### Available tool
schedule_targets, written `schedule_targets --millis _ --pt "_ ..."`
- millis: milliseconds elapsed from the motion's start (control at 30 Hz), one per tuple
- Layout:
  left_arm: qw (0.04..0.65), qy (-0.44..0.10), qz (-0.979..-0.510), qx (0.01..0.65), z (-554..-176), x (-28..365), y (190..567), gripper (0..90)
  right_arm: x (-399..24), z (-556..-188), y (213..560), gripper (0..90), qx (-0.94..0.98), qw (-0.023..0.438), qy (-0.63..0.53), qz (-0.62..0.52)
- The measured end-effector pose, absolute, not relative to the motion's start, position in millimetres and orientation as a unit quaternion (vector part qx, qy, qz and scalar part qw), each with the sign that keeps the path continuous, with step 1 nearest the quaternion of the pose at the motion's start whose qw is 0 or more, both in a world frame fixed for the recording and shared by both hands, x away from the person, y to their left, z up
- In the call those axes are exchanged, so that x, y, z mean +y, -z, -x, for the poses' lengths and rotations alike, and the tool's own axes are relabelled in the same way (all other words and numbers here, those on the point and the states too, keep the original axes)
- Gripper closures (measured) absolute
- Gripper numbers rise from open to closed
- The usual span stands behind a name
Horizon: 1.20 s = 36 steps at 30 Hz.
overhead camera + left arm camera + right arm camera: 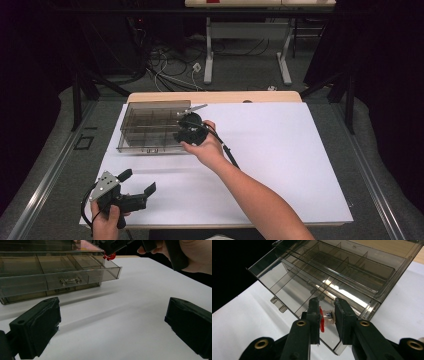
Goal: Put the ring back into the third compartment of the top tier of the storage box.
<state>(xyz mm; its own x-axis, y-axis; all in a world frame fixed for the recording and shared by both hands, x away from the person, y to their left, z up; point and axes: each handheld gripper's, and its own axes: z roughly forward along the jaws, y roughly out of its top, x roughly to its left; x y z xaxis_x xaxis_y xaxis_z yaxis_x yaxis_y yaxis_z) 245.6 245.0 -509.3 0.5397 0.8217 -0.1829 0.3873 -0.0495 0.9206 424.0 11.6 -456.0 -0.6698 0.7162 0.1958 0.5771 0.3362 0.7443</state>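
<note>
On the white table (280, 165), my right gripper (327, 315) is pinching a small red-capped part (325, 319) over the open organizer box (150, 131) to drop it in, while my left gripper (136, 183) is waiting wide open and empty.

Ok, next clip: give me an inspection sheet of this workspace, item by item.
Surface: white sheet on a wooden table.
Job's things: smoky clear compartment box; small red-and-clear part.
Clutter: nothing seen.
Grippers: right gripper shut on the small part above the box's corner; left gripper open, jaws wide apart, low over the sheet.
Cables: black lead along the right forearm; loose cables on the floor.
Surroundings: second table's legs, dark curtains.
</note>
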Motion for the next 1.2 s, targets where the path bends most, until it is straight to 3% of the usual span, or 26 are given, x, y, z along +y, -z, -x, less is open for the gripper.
schedule_targets --millis 967,1200 --pt "0.539 -0.197 -0.693 0.437 -246.7 245.3 509.8 0.2 12.0 -433.1 475.0 74.3 0.801 0.051 -0.412 -0.432" --pt "0.538 -0.197 -0.694 0.437 -246.4 244.9 509.8 0.2 8.8 -432.6 471.2 64.0 0.802 0.050 -0.413 -0.428"
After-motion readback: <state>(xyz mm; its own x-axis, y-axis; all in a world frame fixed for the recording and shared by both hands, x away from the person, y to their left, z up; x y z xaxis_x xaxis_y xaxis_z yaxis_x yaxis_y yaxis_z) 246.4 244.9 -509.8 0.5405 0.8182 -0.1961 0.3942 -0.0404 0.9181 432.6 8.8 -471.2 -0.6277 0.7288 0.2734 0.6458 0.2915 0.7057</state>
